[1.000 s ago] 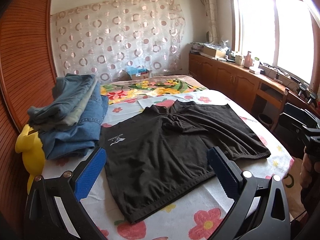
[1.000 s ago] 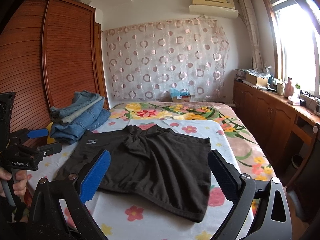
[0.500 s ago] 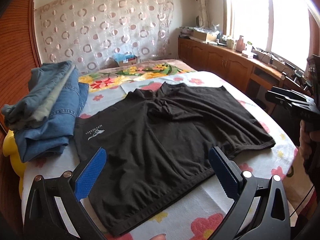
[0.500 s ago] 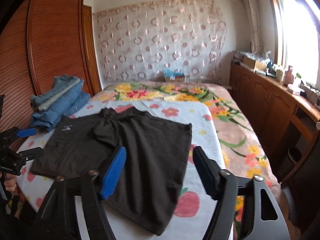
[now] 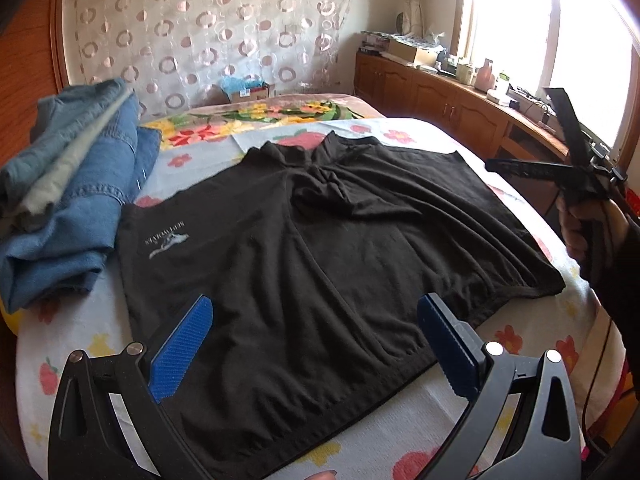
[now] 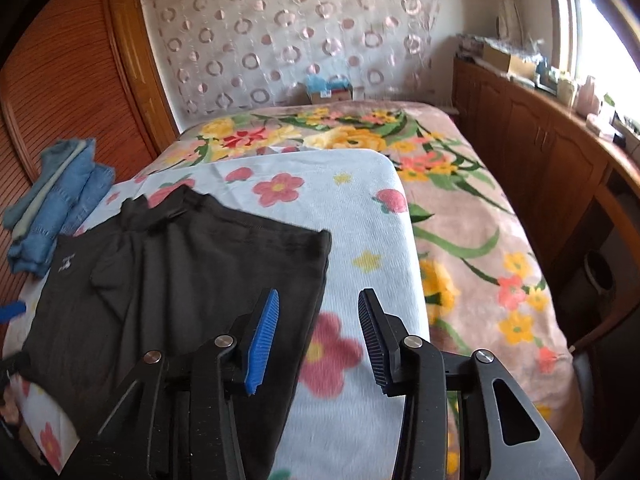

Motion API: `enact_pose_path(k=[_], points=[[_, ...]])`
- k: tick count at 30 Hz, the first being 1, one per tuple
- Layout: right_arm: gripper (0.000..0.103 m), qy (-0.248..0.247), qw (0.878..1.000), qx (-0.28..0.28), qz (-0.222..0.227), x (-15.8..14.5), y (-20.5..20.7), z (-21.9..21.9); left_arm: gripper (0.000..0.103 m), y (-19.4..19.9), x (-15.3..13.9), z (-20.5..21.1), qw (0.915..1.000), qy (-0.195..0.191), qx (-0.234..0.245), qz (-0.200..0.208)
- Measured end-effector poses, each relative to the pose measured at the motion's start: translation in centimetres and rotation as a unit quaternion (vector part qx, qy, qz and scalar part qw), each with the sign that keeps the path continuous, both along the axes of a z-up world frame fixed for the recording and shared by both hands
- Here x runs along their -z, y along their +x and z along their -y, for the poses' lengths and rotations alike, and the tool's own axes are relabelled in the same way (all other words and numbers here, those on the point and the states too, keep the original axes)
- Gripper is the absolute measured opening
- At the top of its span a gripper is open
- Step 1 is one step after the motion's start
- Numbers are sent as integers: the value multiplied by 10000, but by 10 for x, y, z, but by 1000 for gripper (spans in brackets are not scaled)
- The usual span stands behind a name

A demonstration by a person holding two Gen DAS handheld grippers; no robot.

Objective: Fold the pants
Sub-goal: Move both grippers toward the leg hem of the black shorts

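On the flowered bed sheet (image 5: 460,412): black pants (image 5: 320,248) spread flat, folded jeans (image 5: 68,200) beside. We hold our left gripper (image 5: 316,344) wide apart, right gripper (image 6: 316,336) partly parted; neither grips anything.

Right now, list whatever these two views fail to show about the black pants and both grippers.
- Black pants: near hem hidden behind the left gripper in the left wrist view.
- Their near left corner: cut off by the frame edge in the right wrist view.
- Logo print: too small to read.
- Right gripper: seen side-on in the left view, fingertips unclear.
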State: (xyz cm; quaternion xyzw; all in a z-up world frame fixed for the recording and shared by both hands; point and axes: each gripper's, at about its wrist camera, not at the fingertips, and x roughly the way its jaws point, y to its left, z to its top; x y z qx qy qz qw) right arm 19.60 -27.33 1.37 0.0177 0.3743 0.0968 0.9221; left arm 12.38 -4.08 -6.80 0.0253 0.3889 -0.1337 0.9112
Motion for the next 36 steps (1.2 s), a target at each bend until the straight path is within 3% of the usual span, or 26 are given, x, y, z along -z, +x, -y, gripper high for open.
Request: enact_pose_path(k=[4, 12, 17, 23, 27, 32, 36], points=[[42, -38, 9997, -74, -210, -10, 23, -10, 103, -1, 1, -1, 10000, -27, 13, -59], [28, -384, 9986, -52, -355, -18, 45, -28, 102, -1, 12, -2, 9996, -83, 34, -268], [4, -324, 9988, -149, -322, -24, 38, -24, 102, -7, 13, -7, 9996, -109, 29, -277], [3, -448, 9983, 319, 182, -35, 40, 1, 103, -9, 14, -9, 9996, -98, 13, -279], [3, -617, 9958, 677, 49, -35, 41, 12, 103, -11, 13, -10, 9996, -89, 31, -271], [3, -762, 9951, 630, 12, -31, 25, 5, 103, -14, 9, -12, 9997, -113, -9, -204], [13, -694, 9967, 413, 46, -36, 7, -3, 103, -17, 6, -18, 9998, -148, -75, -143]])
